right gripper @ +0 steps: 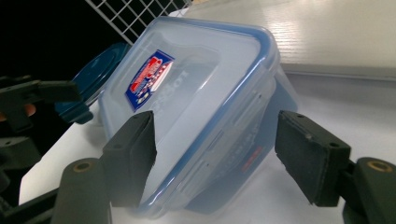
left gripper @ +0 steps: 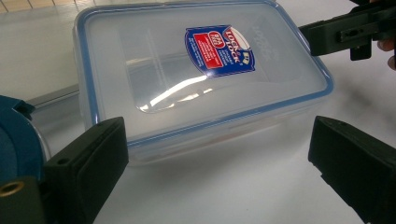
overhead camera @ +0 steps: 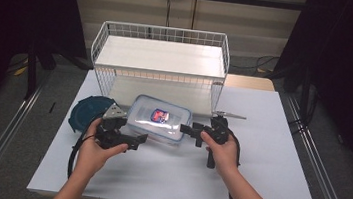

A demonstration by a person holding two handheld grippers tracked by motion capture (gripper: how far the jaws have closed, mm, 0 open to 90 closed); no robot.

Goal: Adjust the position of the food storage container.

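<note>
**Two-Gripper Approach to a Lidded Food Container**

While both grippers flank it, the clear plastic container sits on the white table just near of the wire shelf rack, with its blue-rimmed lid in place and a red-and-blue label on top.

**Step in hand.** The work appears to be at the approach stage, ahead of any grasp. The left gripper is at the container's near-left corner, jaws spread wide and holding nothing; in the left gripper view the container lies just beyond the two pads. The right gripper is at the container's right end, jaws likewise wide apart and empty. In the right gripper view the right end of the container sits between the pads, but contact cannot be confirmed.

**Next move.** Judging from the layout, a side latch or the container body must be brought squarely between the pads before closing. The smooth plastic may slide on the table if pushed from one side alone.

**Containers and contents.**
- Clear container: looks empty through the translucent lid.
- Wire shelf rack: both tiers bare.
- Dark blue round lid or dish: lying left of the container, contents not discernible.
</note>
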